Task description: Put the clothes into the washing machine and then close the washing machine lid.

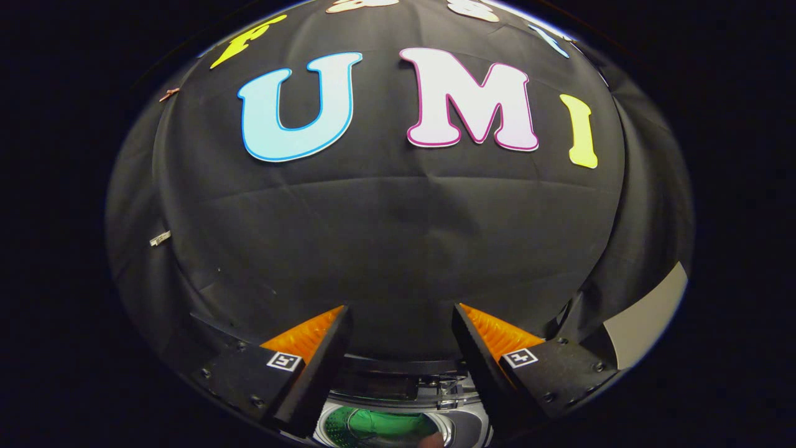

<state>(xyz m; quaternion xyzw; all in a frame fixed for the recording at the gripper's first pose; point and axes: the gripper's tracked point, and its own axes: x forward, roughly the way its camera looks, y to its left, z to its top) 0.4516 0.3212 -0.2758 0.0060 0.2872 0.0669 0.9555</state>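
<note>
Gripper view: jaws spread, empty, level above washing machine (398, 417).

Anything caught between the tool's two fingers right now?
No. In the gripper view the tool is open with nothing between its fingers; the washing machine lies below, showing green inside.

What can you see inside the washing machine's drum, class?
Inside the washing machine, below the open gripper, something green lies in the drum; whether it is clothing is unclear. The jaws stand apart, holding nothing, and hide the rest of the drum.
</note>
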